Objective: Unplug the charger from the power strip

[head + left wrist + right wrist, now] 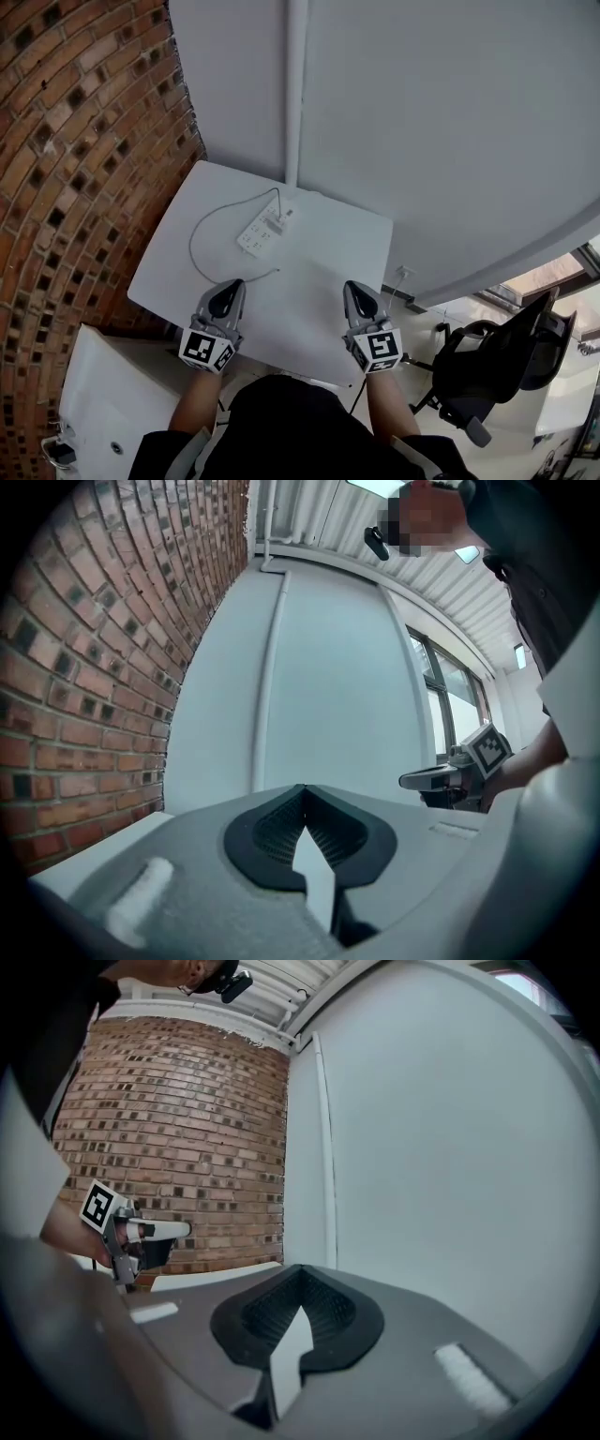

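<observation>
While the power strip (260, 233) lies toward the wall side of the table (328, 258) w/ the charger (276, 223) plugged in, both tools sit well short of it. Left hand-held gripper (229, 291) & right hand-held gripper (357, 292): jaws together, nothing held.

The power strip (261, 234) and table (319, 319) are white, the brick wall (75, 141) red-brown

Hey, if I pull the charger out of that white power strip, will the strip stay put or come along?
It will probably come along: the power strip looks small and slim, and nothing visibly holds it to the smooth table, so it is likely light and slidey. It should stay stiff, but the thin cord looped beside it looks floppy and may drag.
</observation>
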Demonstrator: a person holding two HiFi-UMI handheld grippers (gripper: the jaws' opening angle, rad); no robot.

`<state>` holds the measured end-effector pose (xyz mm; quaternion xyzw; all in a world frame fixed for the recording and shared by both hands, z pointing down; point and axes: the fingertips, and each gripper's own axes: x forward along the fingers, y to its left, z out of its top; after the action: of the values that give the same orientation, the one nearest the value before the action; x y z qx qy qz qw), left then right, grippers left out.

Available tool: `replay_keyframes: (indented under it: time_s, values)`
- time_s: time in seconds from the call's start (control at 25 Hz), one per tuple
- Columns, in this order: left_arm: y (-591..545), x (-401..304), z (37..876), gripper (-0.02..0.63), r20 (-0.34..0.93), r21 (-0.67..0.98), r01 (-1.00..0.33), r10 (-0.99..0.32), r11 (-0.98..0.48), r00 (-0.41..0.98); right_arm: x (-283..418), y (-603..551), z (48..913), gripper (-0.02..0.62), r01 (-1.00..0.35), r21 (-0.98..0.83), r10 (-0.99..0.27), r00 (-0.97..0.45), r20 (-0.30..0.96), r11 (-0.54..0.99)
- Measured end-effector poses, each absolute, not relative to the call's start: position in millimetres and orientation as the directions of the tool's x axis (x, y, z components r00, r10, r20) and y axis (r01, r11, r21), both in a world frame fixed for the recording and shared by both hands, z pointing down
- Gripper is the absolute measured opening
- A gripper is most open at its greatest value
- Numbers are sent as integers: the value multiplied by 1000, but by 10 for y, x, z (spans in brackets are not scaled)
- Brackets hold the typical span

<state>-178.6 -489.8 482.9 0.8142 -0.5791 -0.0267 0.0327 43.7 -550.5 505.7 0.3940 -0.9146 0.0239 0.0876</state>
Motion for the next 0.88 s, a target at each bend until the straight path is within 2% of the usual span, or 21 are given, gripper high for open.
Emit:
replay_keyframes:
  time_s: [0.28, 0.48, 0.88]
  values:
    - [-4946, -2109, 5047, 2, 54, 108, -946, -949, -304, 311, -41, -5723, 5136, 5, -690, -3, -676, -710, 199, 724]
    - [-5131, -2134, 5211, 2, 78, 167, -942, -949, -291, 306, -234, -5981, 5248, 5, -657, -7, -641, -737, 215, 754]
    - [-5706, -2202, 5670, 2, 170, 179, -953, -946, -246, 276, -506, -6386, 5592, 5, -567, -41, -534, -796, 285, 823]
